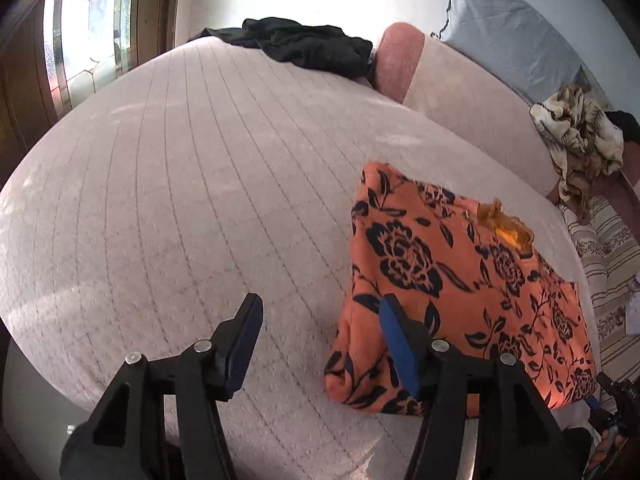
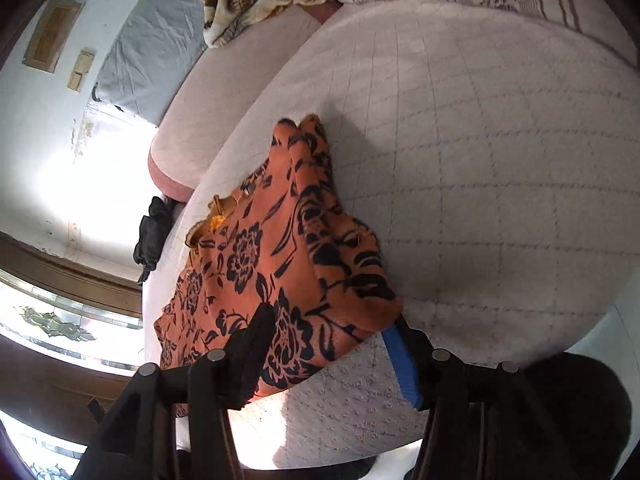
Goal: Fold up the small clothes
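Pale pink quilted bedcover (image 1: 168,184) spread across most of both views, stitched in a grid and bare over its left and far parts. Orange garment with a black flower print (image 1: 452,280) lay on it toward the near right, already doubled into a thick rectangular bundle, one rolled edge facing the left gripper, a ragged yellow-lined neck opening (image 1: 508,226) showing on top. Dark clothing (image 1: 304,46) sat heaped at the far edge of the bed, well apart; a brown-and-cream patterned blanket (image 1: 580,140) was bunched at the far right beside a striped cover (image 1: 608,264). Left gripper (image 1: 320,344) stood with jaws apart and nothing between them, over bare cover just left of the bundle's near corner. Right gripper (image 2: 332,344) likewise had its jaws parted; the bundle's near corner showed in the gap, but neither pad looked pressed on the cloth. Judgement: the fold on this piece appeared finished and released, both tools clear of it. The next move probably called either for one more halving, which would need both near corners pinched through several layers, or for setting the bundle aside and reaching far for the dark heap.
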### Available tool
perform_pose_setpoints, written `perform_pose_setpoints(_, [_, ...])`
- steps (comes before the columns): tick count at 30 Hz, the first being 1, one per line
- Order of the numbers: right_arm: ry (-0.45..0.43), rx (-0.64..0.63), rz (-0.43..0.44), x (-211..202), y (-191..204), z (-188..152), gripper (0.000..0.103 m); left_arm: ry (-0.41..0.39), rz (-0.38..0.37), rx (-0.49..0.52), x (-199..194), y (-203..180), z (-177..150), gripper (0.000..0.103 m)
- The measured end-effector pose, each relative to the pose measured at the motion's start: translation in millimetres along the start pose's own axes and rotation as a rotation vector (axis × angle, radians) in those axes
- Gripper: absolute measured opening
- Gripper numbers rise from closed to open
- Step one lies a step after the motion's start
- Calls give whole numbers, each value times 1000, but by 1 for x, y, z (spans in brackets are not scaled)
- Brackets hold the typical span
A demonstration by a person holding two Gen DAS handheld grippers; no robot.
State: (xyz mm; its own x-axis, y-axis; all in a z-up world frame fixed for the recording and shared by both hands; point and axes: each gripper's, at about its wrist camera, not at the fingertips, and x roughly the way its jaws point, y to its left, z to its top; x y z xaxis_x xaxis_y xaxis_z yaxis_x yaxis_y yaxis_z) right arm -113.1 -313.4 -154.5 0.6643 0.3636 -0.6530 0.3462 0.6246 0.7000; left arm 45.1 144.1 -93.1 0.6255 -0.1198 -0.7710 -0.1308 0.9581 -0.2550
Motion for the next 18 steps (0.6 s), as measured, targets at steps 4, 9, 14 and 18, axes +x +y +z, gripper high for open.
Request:
perform_pose_setpoints(4, [-64,-122,-69,-16,13,24,60,13,-29,52,23,-8,32,61])
perform_pose_setpoints(9, [-23,-299,-75,17,52,61,60,56,1,159,64,-36,57,61])
perform_pose_setpoints(14, [-28,-458,-147,66,83,101,60,72,-19,211,89,-55,71,61])
perform_pose_setpoints(18, [21,-540,-229,113,90,117,60,97,-14,202,106,-58,73,61])
